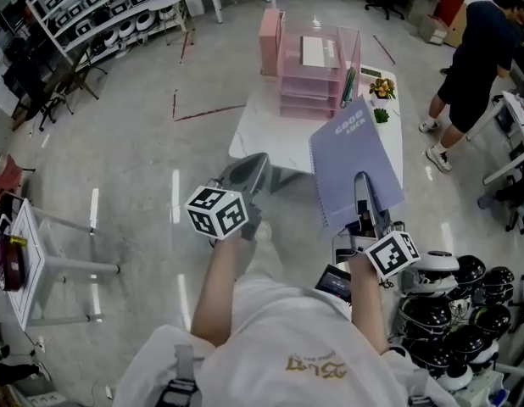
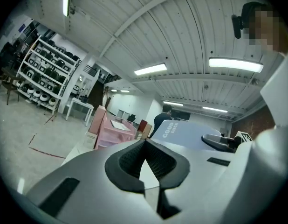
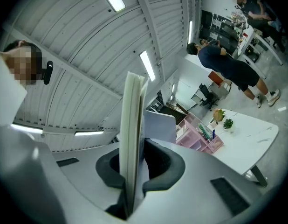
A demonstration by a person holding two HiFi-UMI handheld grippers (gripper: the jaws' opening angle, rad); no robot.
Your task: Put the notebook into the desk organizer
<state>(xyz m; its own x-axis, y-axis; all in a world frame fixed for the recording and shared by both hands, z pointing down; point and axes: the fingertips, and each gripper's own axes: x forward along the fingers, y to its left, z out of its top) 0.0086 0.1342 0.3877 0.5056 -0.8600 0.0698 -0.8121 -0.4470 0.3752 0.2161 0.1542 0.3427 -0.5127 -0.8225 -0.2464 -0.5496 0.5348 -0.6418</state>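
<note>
Two hand-held grippers are in play. The right gripper (image 1: 365,195) has its jaws closed flat on the one task item, a lilac spiral-bound notebook with white lettering on its cover (image 1: 355,155). The right gripper view shows the notebook's page edges standing upright between the dark pads (image 3: 159,161). From this clamp the notebook reaches forward over the near right part of the single white rectangular table (image 1: 270,134). The left gripper (image 1: 249,166) is level beside it, a little to its left, with nothing in it. In the left gripper view its tips meet at a point, so it looks closed, though a V-shaped gap shows lower down. Straight ahead of both tools, past the notebook's far edge, stands one pink translucent plastic desk organizer with stacked trays (image 1: 317,66). A white sheet (image 1: 313,51) lies in its top tray. One taller pink box (image 1: 270,28) stands against its left side, and green pens (image 1: 348,85) stand along its right side. Just right of the organizer, ahead of the right gripper, are two small potted plants (image 1: 381,87). The room has a grey concrete floor with red tape marks (image 1: 203,113). Far to the left of the left gripper are white shelving racks filled with helmets (image 1: 109,15). Black and white helmets (image 1: 465,295) are piled close to the right gripper's right. One person in dark clothes (image 1: 474,41) stands far ahead to the right.
</note>
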